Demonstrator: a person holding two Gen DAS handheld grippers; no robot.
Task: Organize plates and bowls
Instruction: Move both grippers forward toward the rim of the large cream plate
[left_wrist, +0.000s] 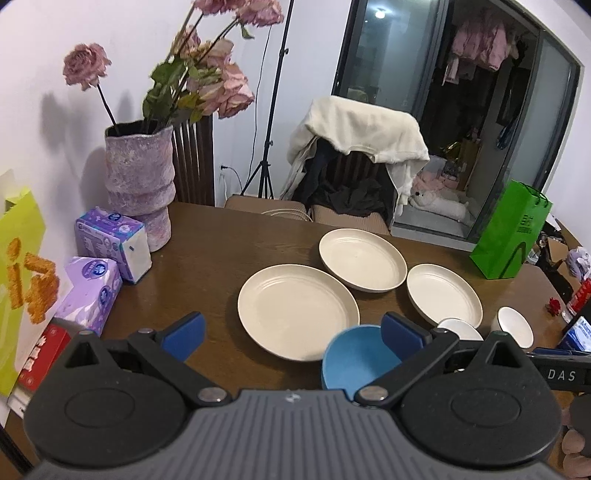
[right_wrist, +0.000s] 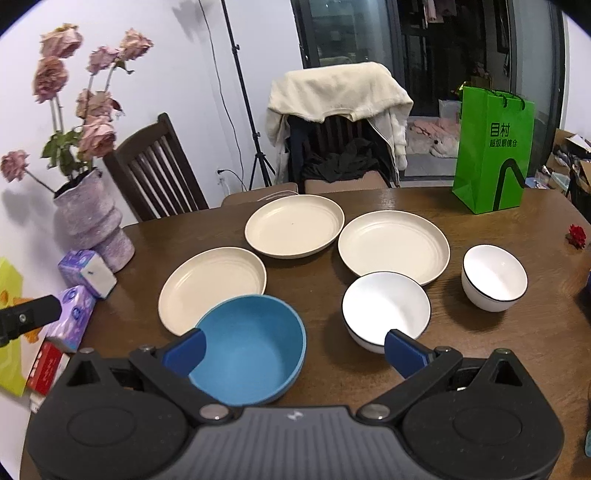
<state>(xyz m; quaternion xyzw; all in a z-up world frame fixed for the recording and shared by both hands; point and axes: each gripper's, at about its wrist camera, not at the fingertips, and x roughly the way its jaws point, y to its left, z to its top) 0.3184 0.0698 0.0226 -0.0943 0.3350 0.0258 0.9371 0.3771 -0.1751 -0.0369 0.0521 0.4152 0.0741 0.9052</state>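
- The brown wooden table (right_wrist: 317, 291) holds everything.
- Three cream plates (right_wrist: 294, 225) sit near the middle.
- A blue bowl (right_wrist: 251, 347) sits close to the front.
- Two white bowls (right_wrist: 386, 308) sit on the right.
- A green bag (right_wrist: 493, 151) stands at the back.
- A purple vase (right_wrist: 90, 221) and tissue packs (right_wrist: 86, 273) sit on the left.

Glossy wooden table (right_wrist: 480, 354), matt cream plates (right_wrist: 393, 246), rough purple vase (right_wrist: 90, 225).
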